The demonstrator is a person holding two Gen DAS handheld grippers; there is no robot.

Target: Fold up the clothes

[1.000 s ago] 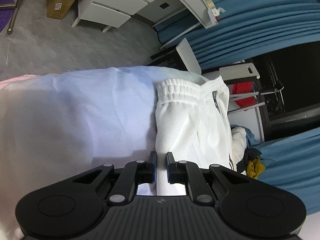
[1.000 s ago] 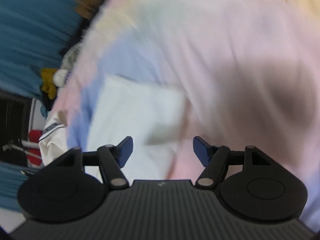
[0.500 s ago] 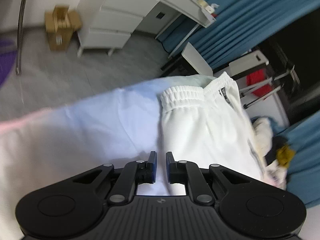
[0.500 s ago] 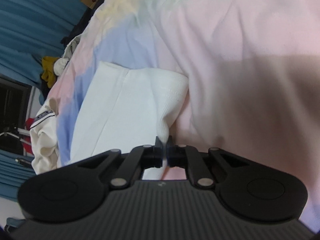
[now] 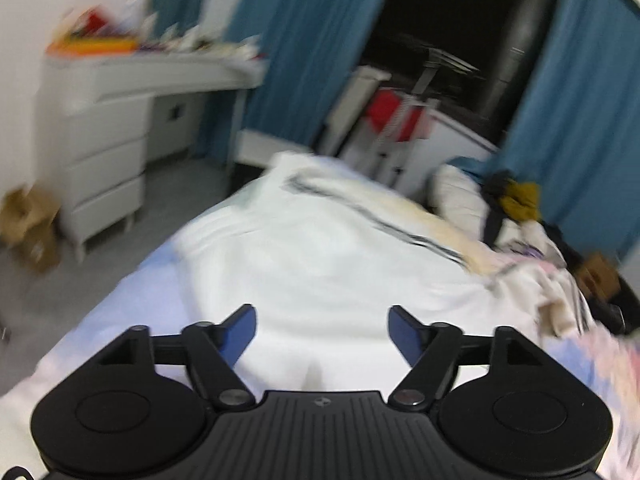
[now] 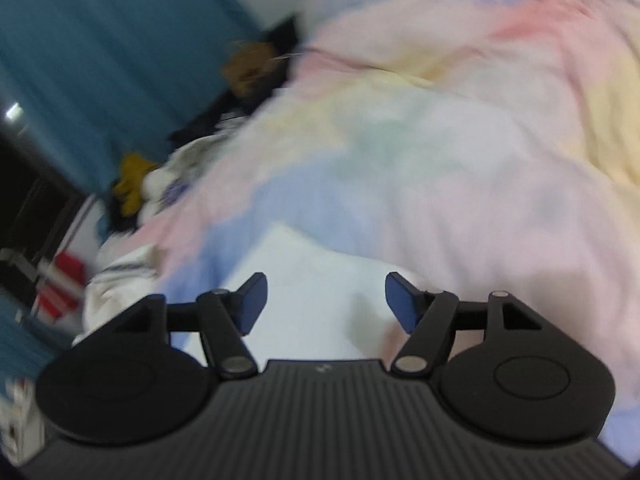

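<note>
While both the left tool (image 5: pixel 321 330) and the right tool (image 6: pixel 326 302) have just spread apart with nothing gripped, we judge the white trousers (image 5: pixel 320 264), lying on the bed (image 6: pixel 460 168), soft, light, best pinched at an edge.

A home bedroom: a bed (image 6: pixel 460 160) under a pastel quilt, a white chest of drawers (image 5: pixel 100 152), blue curtains (image 5: pixel 304 52), and clothes (image 5: pixel 516 200) piled alongside.

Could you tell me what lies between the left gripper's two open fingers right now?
Only the white garment lying on the bed, seen in the left wrist view; nothing is gripped.
</note>
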